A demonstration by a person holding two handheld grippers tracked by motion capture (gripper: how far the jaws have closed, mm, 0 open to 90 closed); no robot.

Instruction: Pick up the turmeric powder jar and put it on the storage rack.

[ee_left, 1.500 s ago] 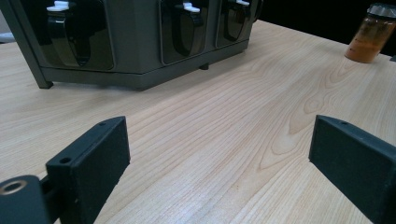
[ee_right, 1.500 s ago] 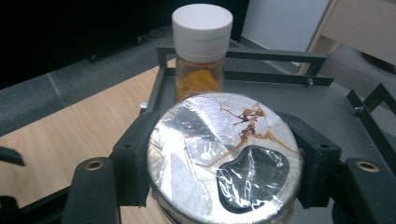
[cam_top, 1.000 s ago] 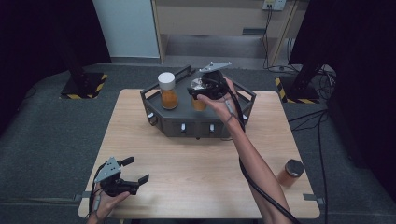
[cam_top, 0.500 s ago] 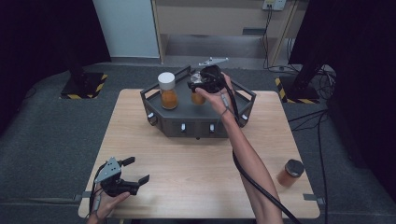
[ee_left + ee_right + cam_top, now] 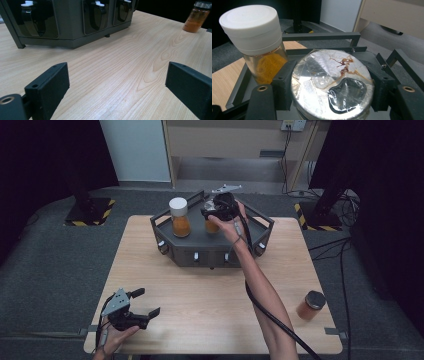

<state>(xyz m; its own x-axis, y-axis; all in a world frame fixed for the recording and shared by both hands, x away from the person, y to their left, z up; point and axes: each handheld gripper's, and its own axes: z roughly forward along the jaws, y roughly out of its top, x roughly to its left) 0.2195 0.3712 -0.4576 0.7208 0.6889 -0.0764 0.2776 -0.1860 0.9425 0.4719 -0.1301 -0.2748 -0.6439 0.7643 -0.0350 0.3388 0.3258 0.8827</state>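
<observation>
A dark grey tray fixture [image 5: 260, 222] stands at the table's far middle. On its left side stands a jar of orange stuff with a white lid [image 5: 179, 216] [image 5: 253, 37]. Just right of that jar, my right gripper [image 5: 219, 210] [image 5: 332, 86] is shut on a foil-sealed jar [image 5: 212, 226] [image 5: 332, 80], one jaw on each side of its rim. I cannot tell whether this jar rests on the tray. My left gripper [image 5: 147, 302] [image 5: 117, 85] is held low at the table's near left corner, open and with nothing between its jaws.
A third orange jar with a dark lid [image 5: 310, 305] [image 5: 197, 16] stands near the table's right edge. The tray's front wall [image 5: 70, 22] carries several small white-tipped latches. The person's right forearm [image 5: 260, 290] stretches across the table's middle.
The right gripper with the foil-sealed jar has shifted slightly back and left over the tray. The left gripper has stayed put.
</observation>
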